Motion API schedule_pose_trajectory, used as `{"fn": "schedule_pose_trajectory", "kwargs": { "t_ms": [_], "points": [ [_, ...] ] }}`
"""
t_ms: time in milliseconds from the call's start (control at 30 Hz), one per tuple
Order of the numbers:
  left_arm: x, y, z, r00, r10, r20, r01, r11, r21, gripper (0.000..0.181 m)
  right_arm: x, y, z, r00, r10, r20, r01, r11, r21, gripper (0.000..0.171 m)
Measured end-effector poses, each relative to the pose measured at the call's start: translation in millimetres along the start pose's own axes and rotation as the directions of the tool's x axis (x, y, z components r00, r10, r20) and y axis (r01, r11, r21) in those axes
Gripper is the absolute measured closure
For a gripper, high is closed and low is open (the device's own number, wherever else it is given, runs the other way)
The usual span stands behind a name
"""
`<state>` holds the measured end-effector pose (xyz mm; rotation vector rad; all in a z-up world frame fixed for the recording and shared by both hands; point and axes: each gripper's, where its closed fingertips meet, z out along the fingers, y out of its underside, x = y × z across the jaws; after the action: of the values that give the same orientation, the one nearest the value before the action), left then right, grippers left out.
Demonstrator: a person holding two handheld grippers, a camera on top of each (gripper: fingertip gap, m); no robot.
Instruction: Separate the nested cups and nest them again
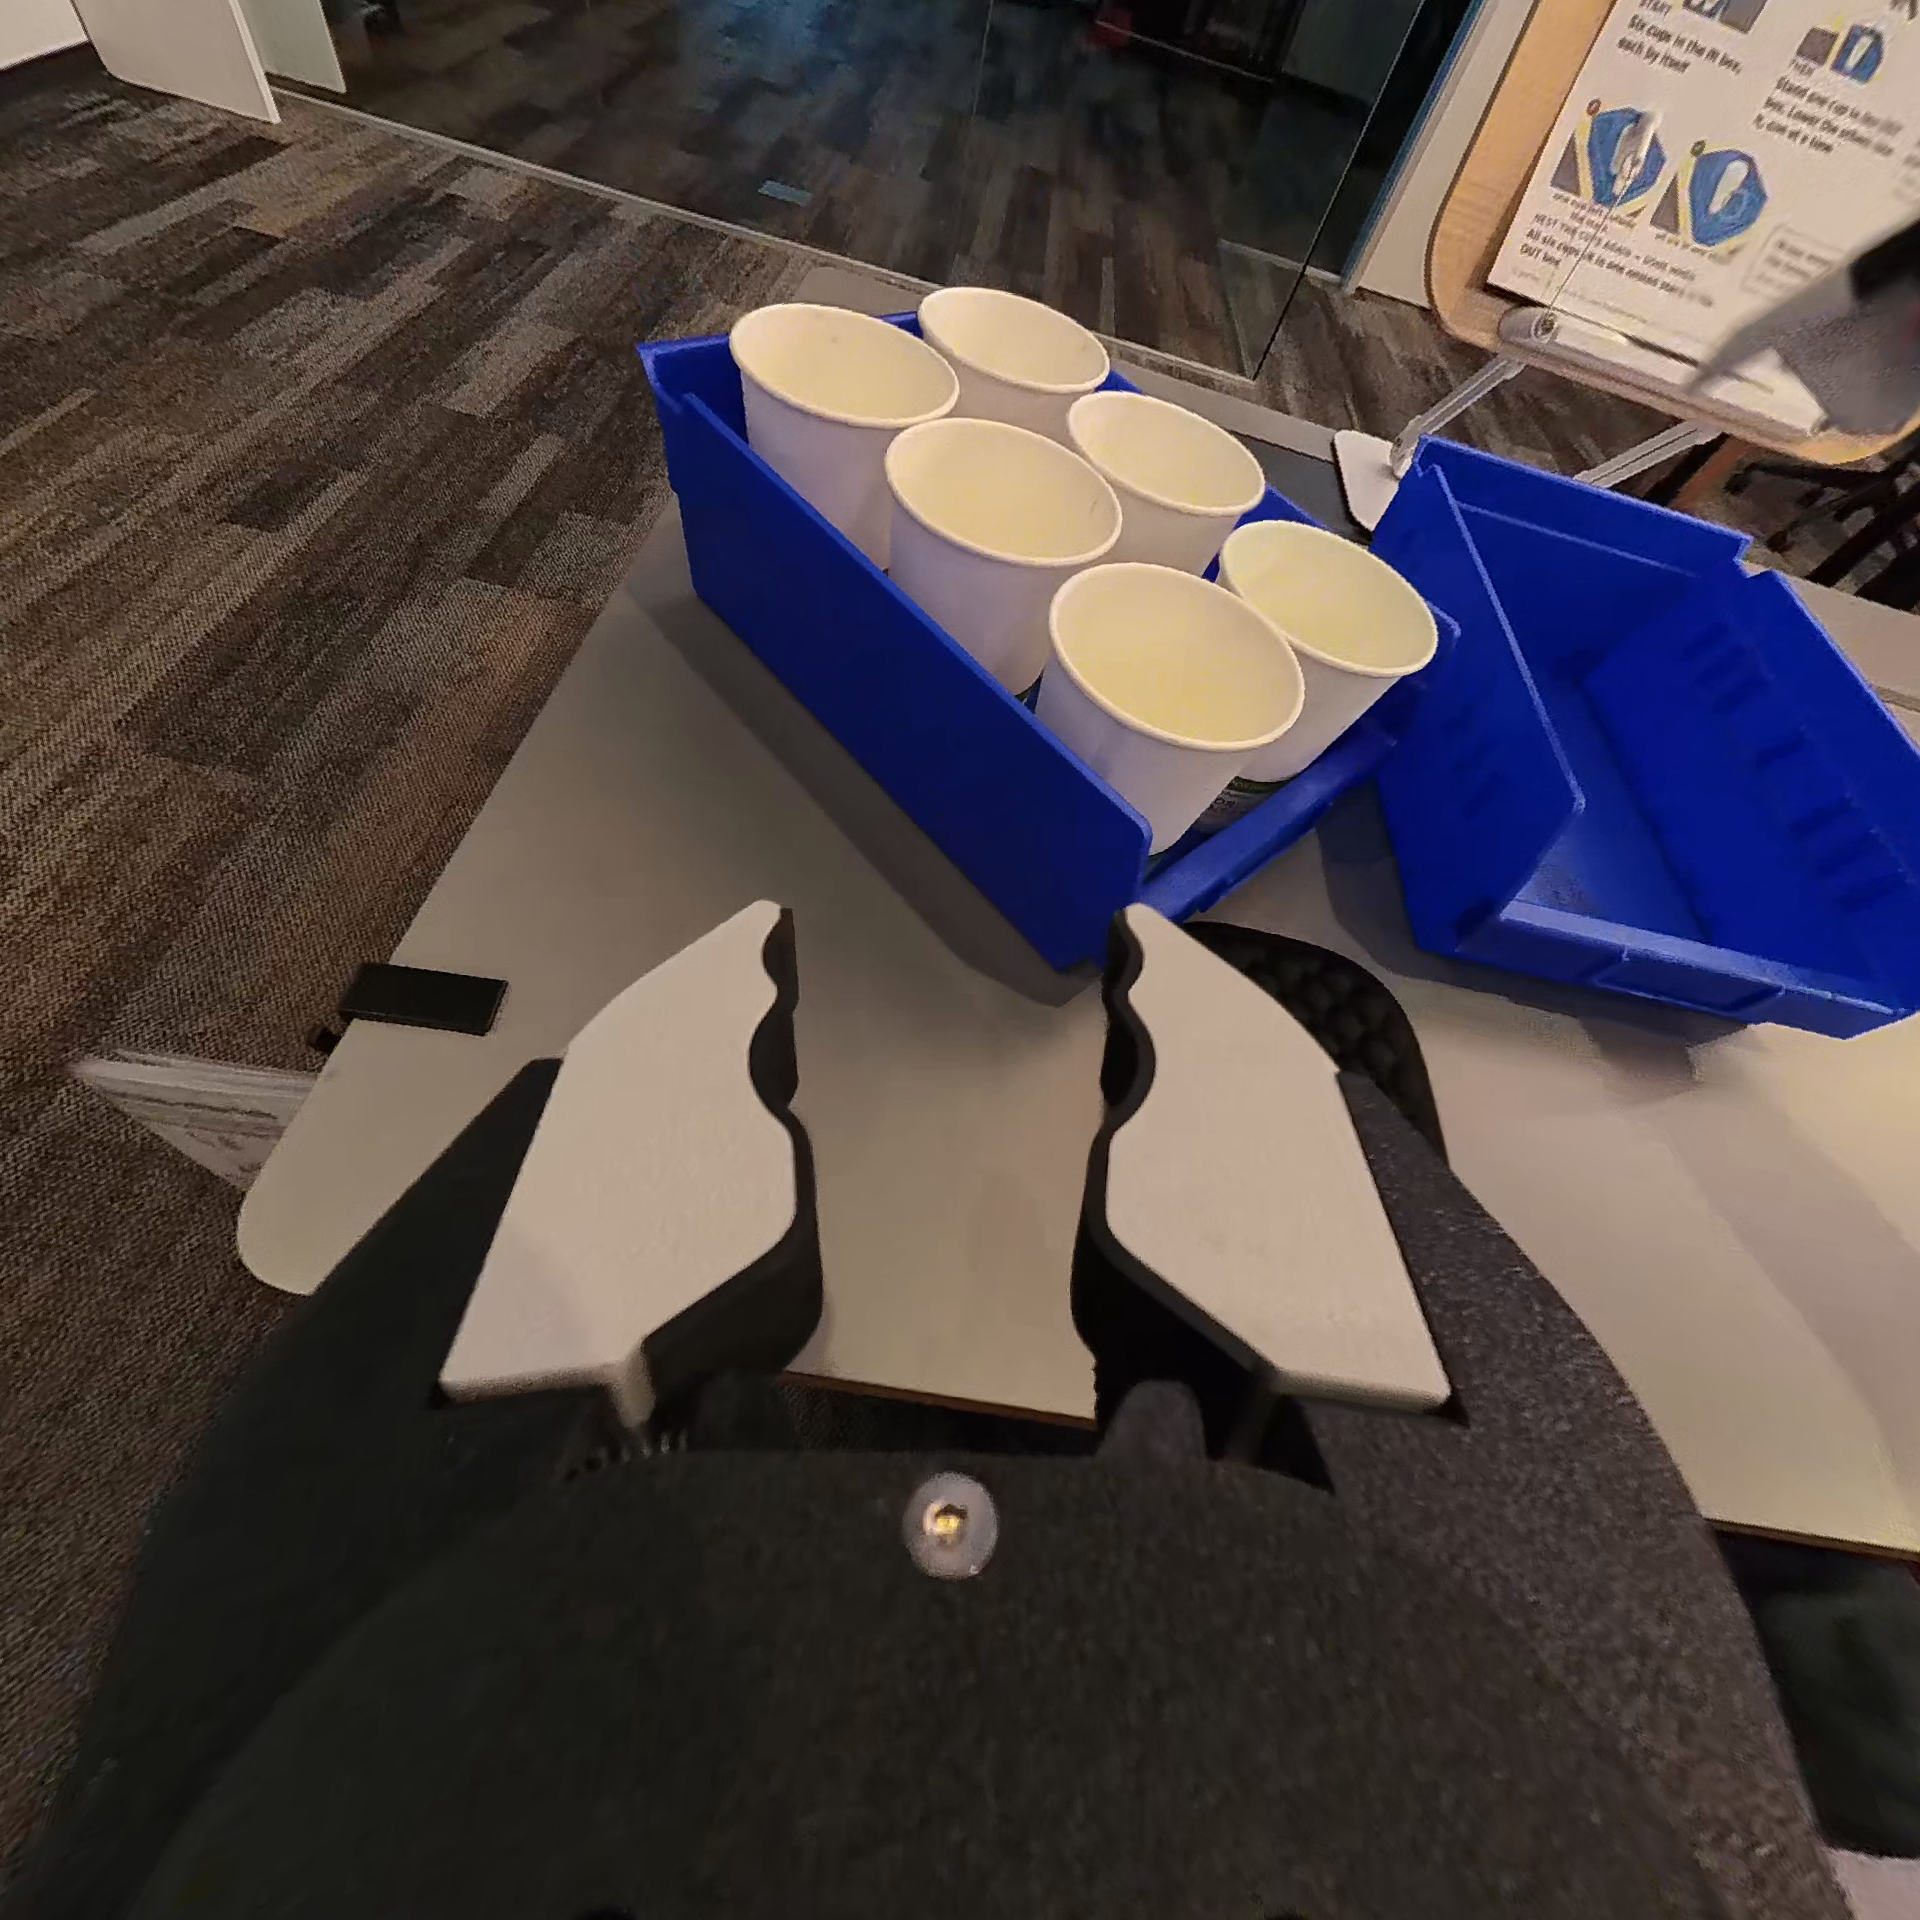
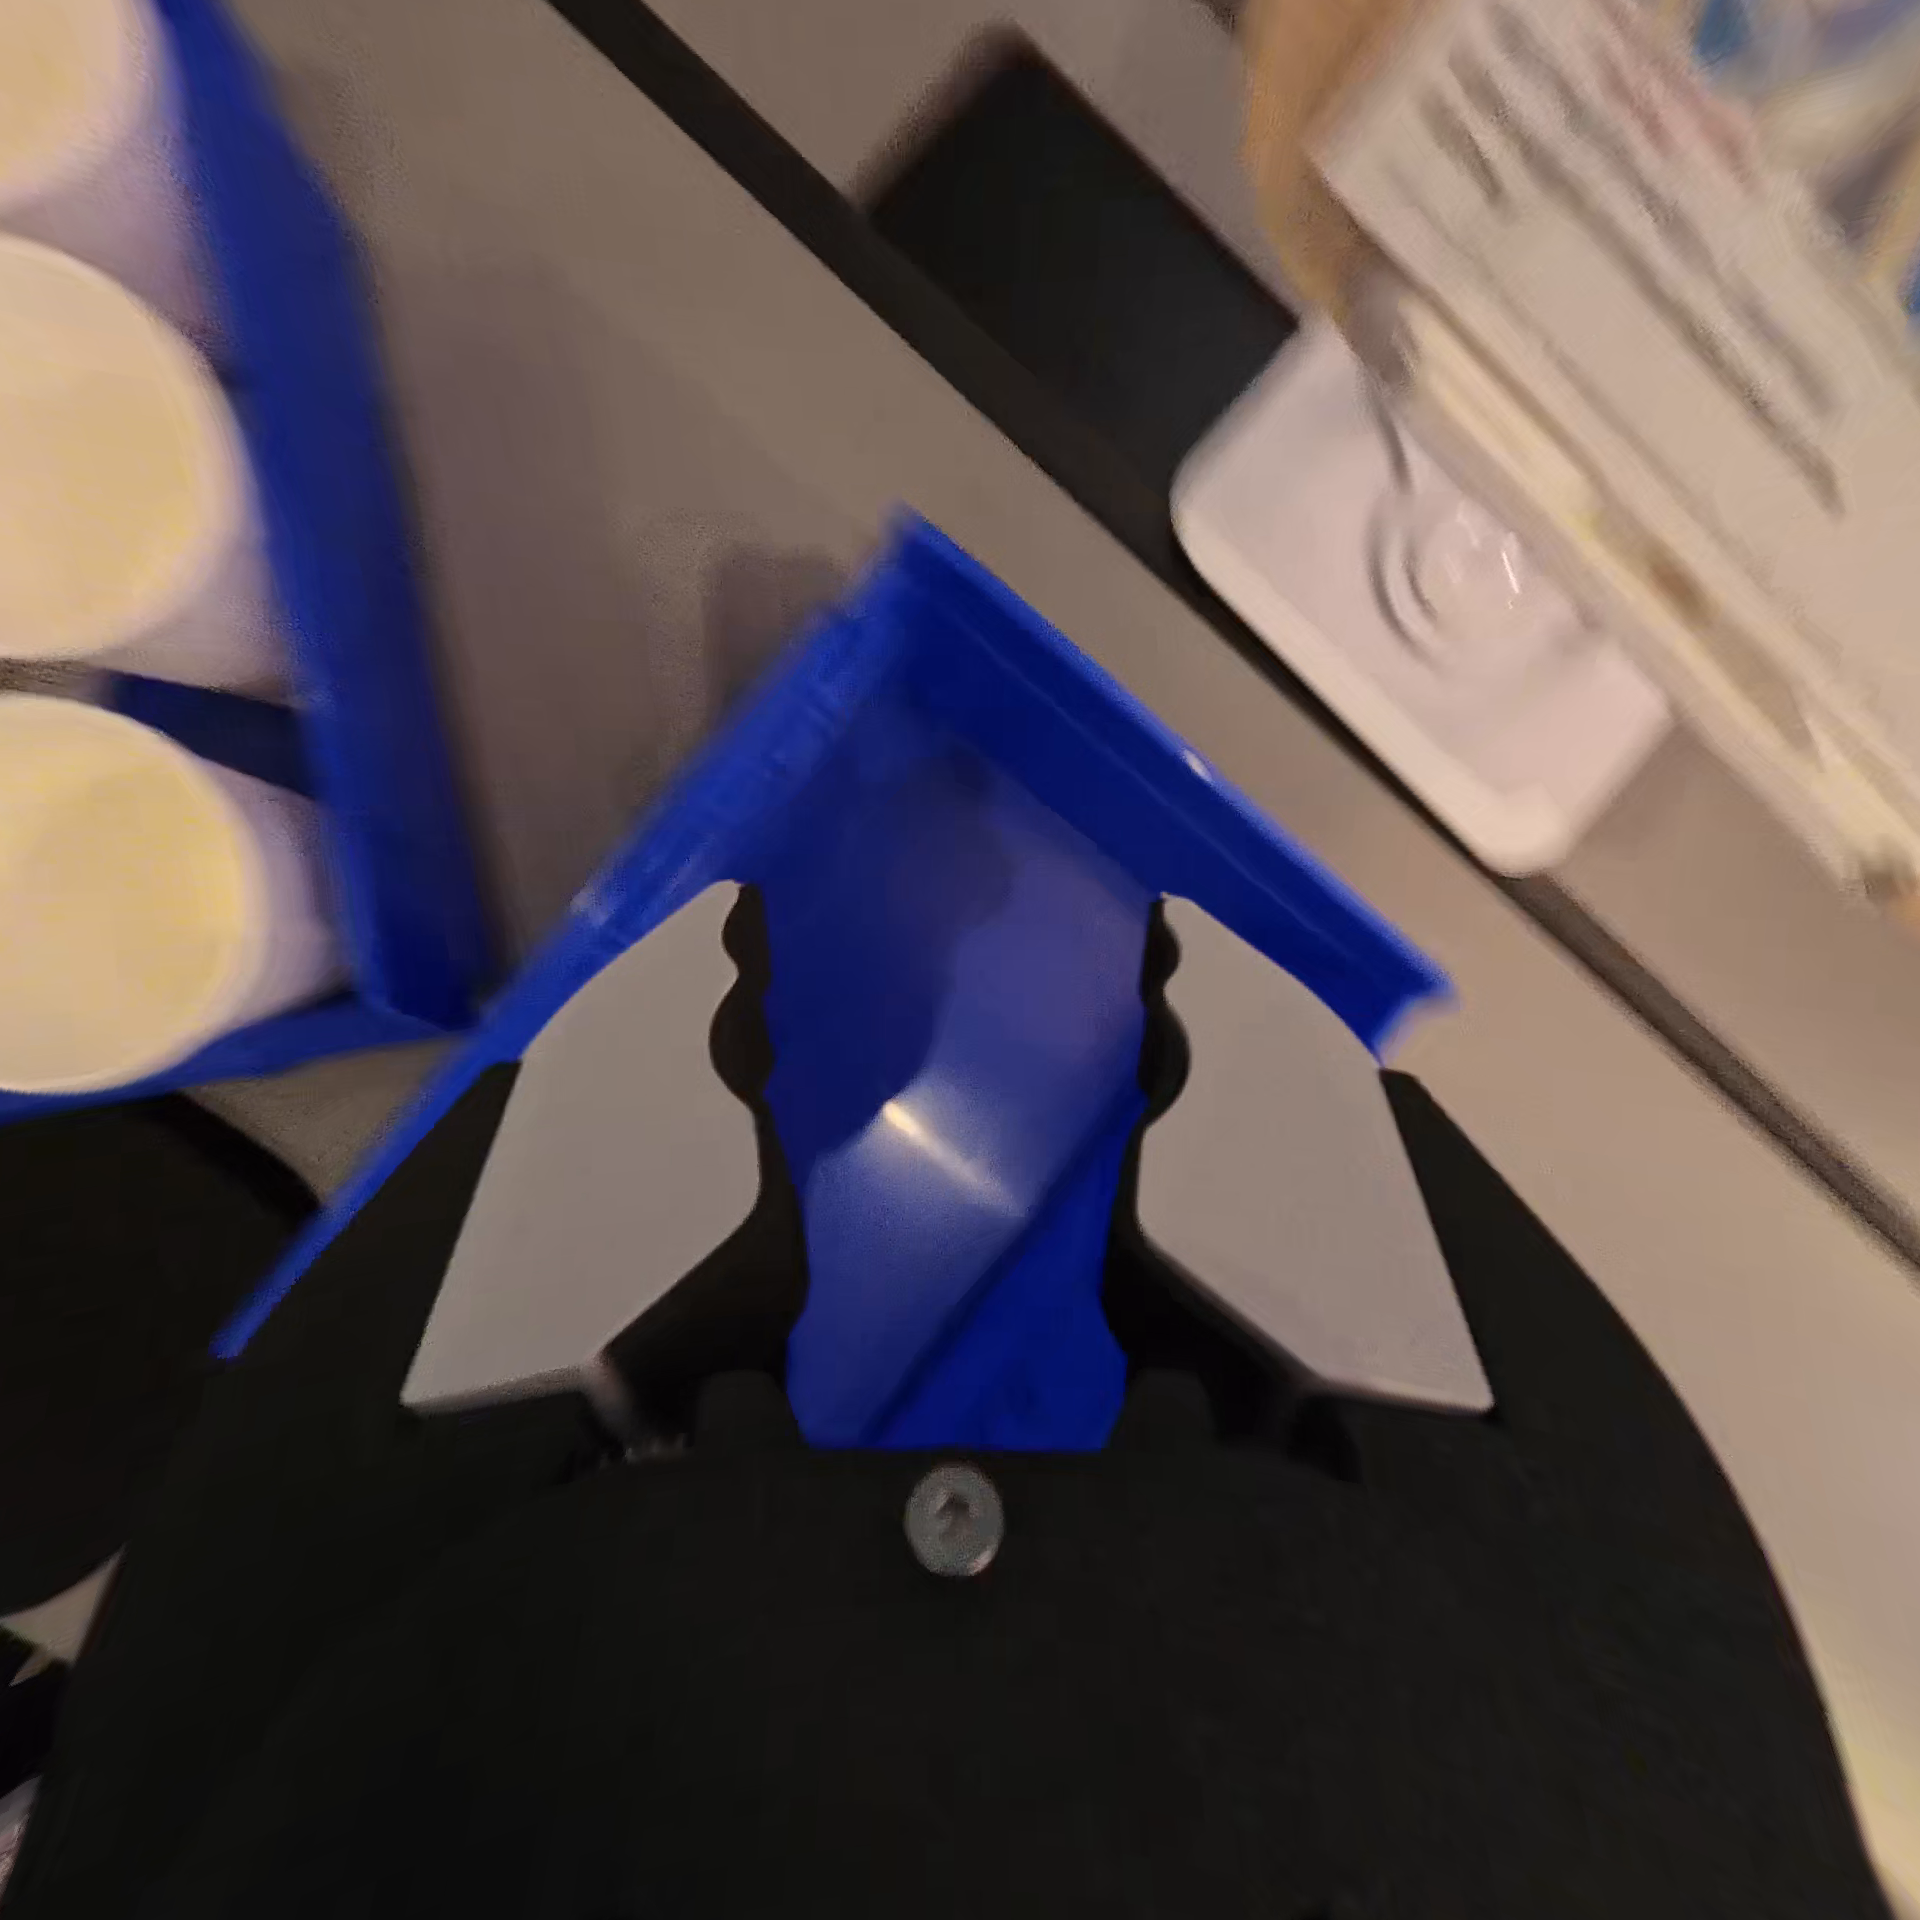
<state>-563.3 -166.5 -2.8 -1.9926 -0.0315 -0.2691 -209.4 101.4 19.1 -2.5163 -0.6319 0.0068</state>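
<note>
The left tongs [image 1: 951,935] are hanging open and empty over the near edge of the desk [image 1: 935,1195]. The right tongs [image 2: 948,914] are gaping too, holding nothing, their fingers hovering above the empty blue bin [image 2: 935,790]. I judge the likely slip is a pinch crushing a thin paper rim, or a lift toppling neighbours packed so closely. Six white paper cups [image 1: 1174,655], upright and separate, are standing at twelve o'clock inside the fuller blue bin [image 1: 883,707], rims nearly touching, none nested yet.

Both grippers, left [image 1: 951,925] and right [image 2: 948,904], have black bodies. Fingers [image 1: 665,1164] are pale grey, with wavy black pads. A silver screw [image 2: 953,1520] sits centrally.
</note>
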Motion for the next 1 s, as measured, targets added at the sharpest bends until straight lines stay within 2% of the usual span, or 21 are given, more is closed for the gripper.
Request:
{"fn": "schedule_pose_trajectory", "kwargs": {
  "t_ms": [133,233,267,300,367,500,633,733,1000],
  "points": [
    [8,-1,7,1.000,0.005,-0.020,-0.005,1.000,-0.002,0.125,73,100,10,0.974,0.206,-0.091,-0.219,0.961,-0.169,0.090],
    [19,-3,15,0.999,0.008,-0.042,-0.009,1.000,-0.008,0.125,72,155,36,0.956,0.292,0.011,-0.279,0.924,-0.263,0.094],
    [23,-3,18,0.999,0.011,-0.049,-0.012,1.000,-0.013,0.125,66,167,45,0.948,0.312,0.058,-0.283,0.913,-0.292,0.101],
    [28,-3,20,0.998,0.017,-0.053,-0.018,1.000,-0.019,0.125,60,176,52,0.940,0.328,0.094,-0.283,0.903,-0.323,0.108],
    [38,-3,23,0.998,0.035,-0.056,-0.037,0.999,-0.029,0.125,40,179,61,0.904,0.364,0.223,-0.272,0.894,-0.356,0.143],
    [53,1,24,0.995,0.087,-0.042,-0.089,0.994,-0.057,0.125,69,186,65,0.931,0.339,0.133,-0.265,0.881,-0.392,0.164],
    [64,-2,23,0.993,0.111,-0.040,-0.113,0.992,-0.056,0.126,108,204,61,0.928,0.353,0.121,-0.277,0.869,-0.409,0.165],
    [73,-6,25,0.992,0.114,-0.051,-0.116,0.992,-0.043,0.126,148,231,51,0.924,0.371,0.098,-0.301,0.859,-0.414,0.165],
    [99,-10,37,0.988,0.126,-0.087,-0.130,0.991,-0.032,0.127,275,342,6,0.868,0.497,-0.028,-0.467,0.794,-0.388,0.165]
  ]
}}
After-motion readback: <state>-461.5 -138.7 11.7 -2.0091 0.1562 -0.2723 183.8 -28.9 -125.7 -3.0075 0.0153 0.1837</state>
